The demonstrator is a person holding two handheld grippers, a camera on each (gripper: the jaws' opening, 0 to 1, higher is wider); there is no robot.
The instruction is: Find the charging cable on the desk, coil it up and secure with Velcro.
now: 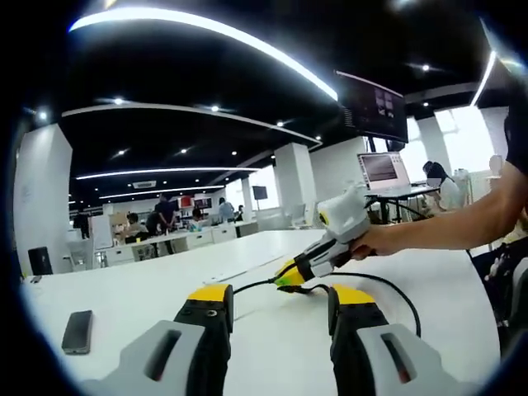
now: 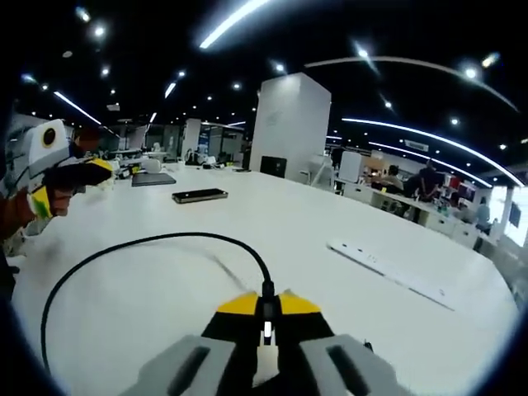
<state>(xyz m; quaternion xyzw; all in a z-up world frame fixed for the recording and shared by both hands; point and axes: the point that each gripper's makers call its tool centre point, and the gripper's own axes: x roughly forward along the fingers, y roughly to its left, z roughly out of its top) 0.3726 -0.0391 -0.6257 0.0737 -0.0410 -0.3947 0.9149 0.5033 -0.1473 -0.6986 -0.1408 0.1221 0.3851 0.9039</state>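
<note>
The right gripper (image 2: 266, 307) is pinching one end of the black charging cable (image 2: 124, 247), which is looping across the white desk (image 2: 346, 289). The left gripper (image 1: 280, 301) is hovering open, holding nothing. Coiling is only starting, I'd say; the left needs to catch the slack next. No Velcro strap is visible, and the cable's far end is cut off.

White counter (image 2: 346, 206). Black charging cable (image 2: 148, 243). Left tool (image 1: 280, 309): yellow tips, black jaws, grey body. Right tool (image 2: 266, 307): same yellow, black, grey. Dark phone (image 2: 200, 195). White power strip (image 2: 388, 268) on white counter.
</note>
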